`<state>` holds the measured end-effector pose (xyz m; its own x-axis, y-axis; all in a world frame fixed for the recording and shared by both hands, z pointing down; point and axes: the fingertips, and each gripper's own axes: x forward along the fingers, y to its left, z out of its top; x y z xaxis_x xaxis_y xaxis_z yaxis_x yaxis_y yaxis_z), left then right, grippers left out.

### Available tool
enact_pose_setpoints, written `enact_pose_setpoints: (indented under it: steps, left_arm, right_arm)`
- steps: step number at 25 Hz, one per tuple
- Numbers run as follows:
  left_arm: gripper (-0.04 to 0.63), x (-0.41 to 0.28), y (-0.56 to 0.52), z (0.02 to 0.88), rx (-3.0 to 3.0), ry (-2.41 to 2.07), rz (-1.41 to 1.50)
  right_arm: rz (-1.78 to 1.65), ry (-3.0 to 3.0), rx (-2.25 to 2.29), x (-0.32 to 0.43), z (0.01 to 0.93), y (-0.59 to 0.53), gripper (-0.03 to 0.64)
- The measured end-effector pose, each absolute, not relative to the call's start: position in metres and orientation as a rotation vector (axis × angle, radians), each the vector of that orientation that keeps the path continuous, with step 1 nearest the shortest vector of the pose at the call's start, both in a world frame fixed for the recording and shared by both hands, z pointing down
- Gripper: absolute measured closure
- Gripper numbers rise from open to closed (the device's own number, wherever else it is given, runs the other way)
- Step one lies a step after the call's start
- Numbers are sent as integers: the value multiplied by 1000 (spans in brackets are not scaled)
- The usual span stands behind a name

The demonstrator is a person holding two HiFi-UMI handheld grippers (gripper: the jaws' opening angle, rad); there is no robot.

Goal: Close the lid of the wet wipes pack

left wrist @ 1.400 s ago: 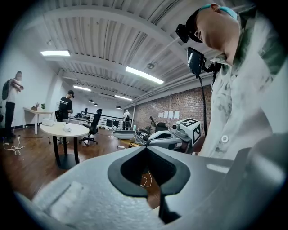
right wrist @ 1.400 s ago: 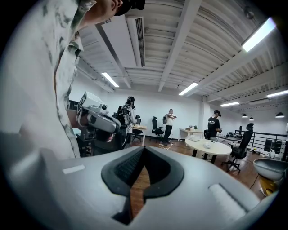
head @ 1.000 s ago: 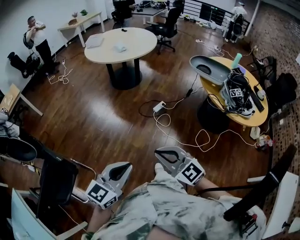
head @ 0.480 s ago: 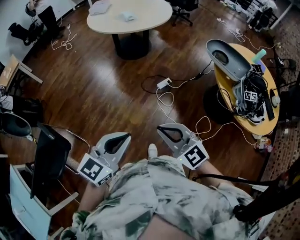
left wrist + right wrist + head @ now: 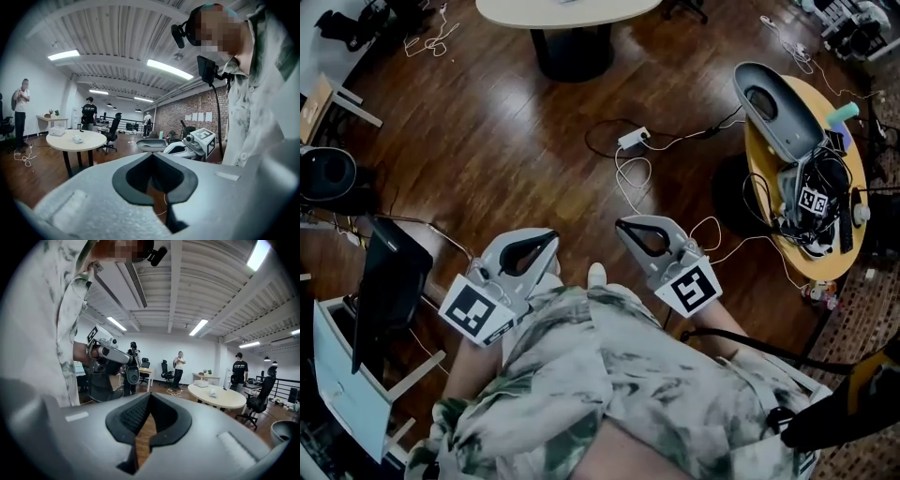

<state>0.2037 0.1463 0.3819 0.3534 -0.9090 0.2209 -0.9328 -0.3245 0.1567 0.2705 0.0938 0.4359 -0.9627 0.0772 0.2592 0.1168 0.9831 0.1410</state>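
Observation:
No wet wipes pack is clearly identifiable. A small white object (image 5: 77, 139) lies on the round pale table (image 5: 89, 140) far across the room, also seen as a small white object (image 5: 213, 393) in the right gripper view; it is too small to name. My left gripper (image 5: 550, 235) and right gripper (image 5: 622, 223) are held close to the person's body above the wooden floor. Both are shut with nothing between the jaws. The left gripper (image 5: 151, 154) points towards the room, and the right gripper (image 5: 150, 394) does the same.
The round pale table (image 5: 572, 11) stands at the top edge. A round wooden table (image 5: 769, 178) at right carries a grey shell (image 5: 773, 108), cables and another marker-cube device (image 5: 812, 201). A power strip (image 5: 635, 139) and cords lie on the floor. A dark chair (image 5: 389, 281) stands left. People stand far off.
The head view has tipped further down, so the round table has slid to the top edge. Both grippers sit a little higher in the frame and stay shut.

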Motion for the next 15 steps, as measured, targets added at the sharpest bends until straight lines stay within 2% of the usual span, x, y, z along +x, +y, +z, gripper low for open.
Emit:
enact_pose_setpoints:
  steps: [6,15]
  left_arm:
    - [595,170,120,390,2382,-1627,116]
    - [595,73,56,381,2488,-1561,93]
  right_arm:
    - [-289,-2860,-141,235,434,66,611]
    - [-351,-2826,-55,145,418,9,611]
